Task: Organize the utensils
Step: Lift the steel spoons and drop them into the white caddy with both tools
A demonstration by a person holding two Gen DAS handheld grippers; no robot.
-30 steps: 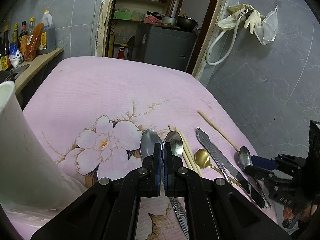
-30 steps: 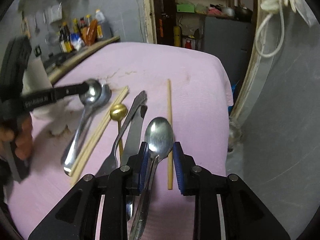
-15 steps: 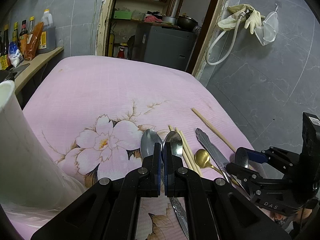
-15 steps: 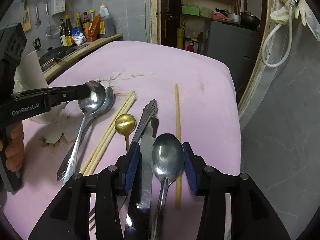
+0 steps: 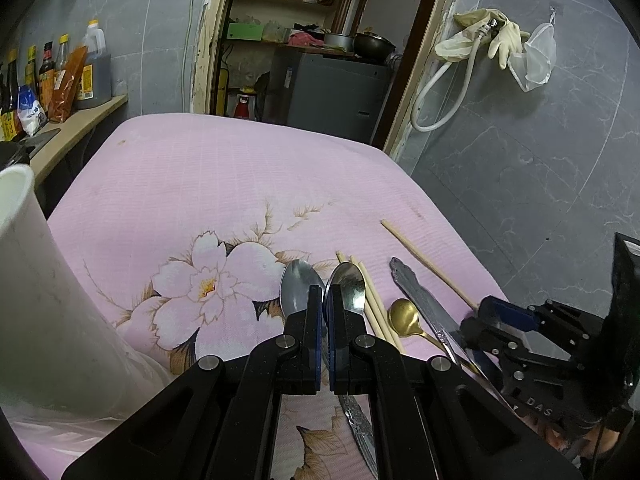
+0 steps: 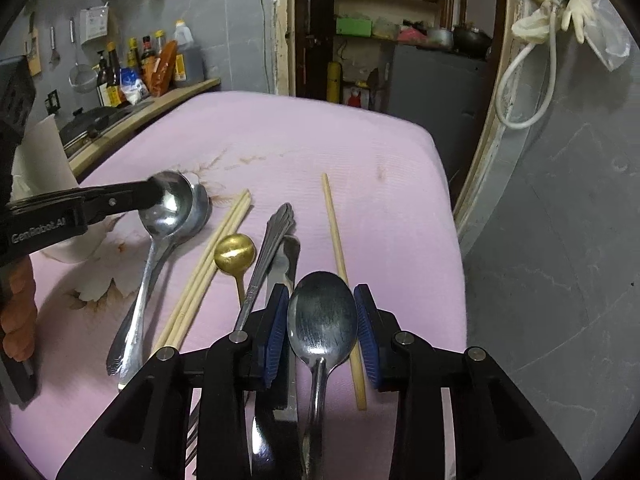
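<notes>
**Spoon bowl sits between the right gripper's blue pads**

In the right wrist view, low centre, a steel spoon (image 6: 322, 320) lies between the right gripper (image 6: 322, 334) pads; its jaws have just been closing, small gaps remaining, so no grip yet. A lone chopstick (image 6: 340, 264) lies just right. At left, the left gripper (image 6: 154, 196), clenched shut, hangs over two nested spoons (image 6: 176, 216) on the pink cloth (image 6: 360, 152).

The left claw (image 5: 325, 300), jaws closed, hovers over two steel spoons (image 5: 298, 290) on a pink floral-clothed table (image 5: 224, 184); to the right lie chopsticks (image 5: 370, 304), a gold spoon (image 5: 402, 312) and a knife (image 5: 420, 304), with the right claw (image 5: 486, 320) beside them.
</notes>
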